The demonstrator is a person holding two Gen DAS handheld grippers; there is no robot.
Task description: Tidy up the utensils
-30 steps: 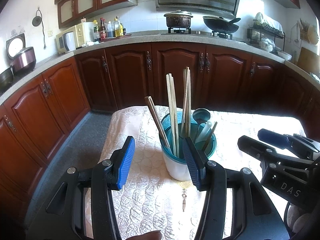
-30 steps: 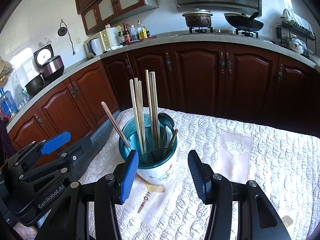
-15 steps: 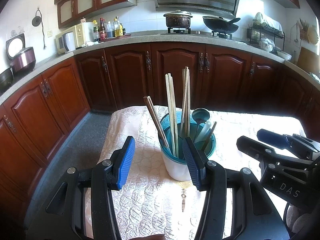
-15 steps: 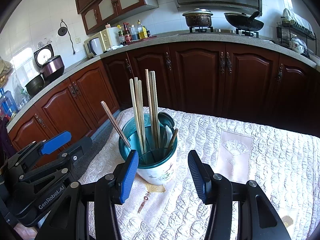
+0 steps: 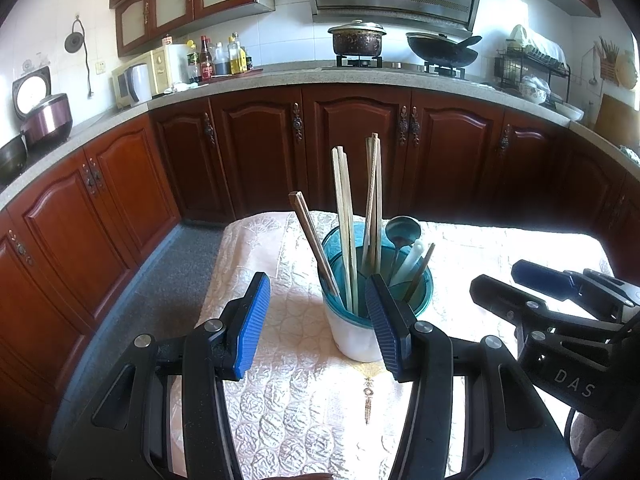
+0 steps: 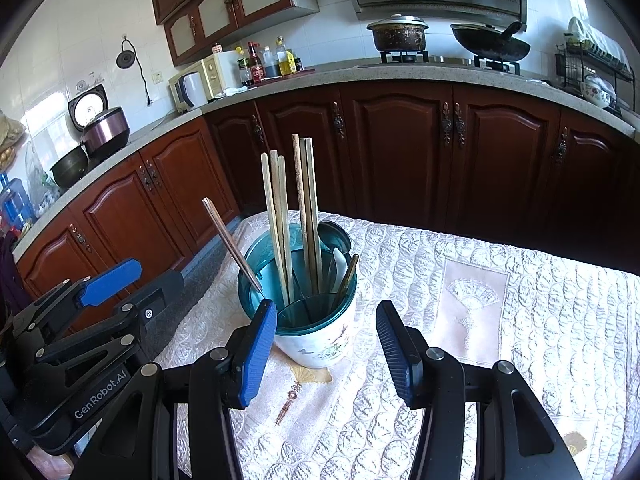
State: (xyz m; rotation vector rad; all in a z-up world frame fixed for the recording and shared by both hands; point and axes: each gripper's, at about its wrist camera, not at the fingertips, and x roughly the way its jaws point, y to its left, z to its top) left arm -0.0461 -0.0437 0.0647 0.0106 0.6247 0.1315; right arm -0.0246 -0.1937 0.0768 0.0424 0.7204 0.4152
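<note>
We have the utensil holder (image 6: 316, 320) standing upright on the quilted cloth (image 6: 500, 320) over the counter, straight ahead of both tongs. Our right tongs (image 6: 326, 350) gape wide with nothing in them, pads either side of the cup's near wall but apart from it. Our left tongs (image 5: 316, 322) are just as wide and empty, the holder (image 5: 360, 328) off to their right, partly behind the right pad. The chopsticks (image 6: 280, 224) stand near vertical, one brown pair (image 6: 232, 248) leaning left; a spoon (image 6: 334, 238) and what may be a white scoop sit at the far right. We judge the right tongs nearer and better lined up; any pick means closing across an upright stick.
</note>
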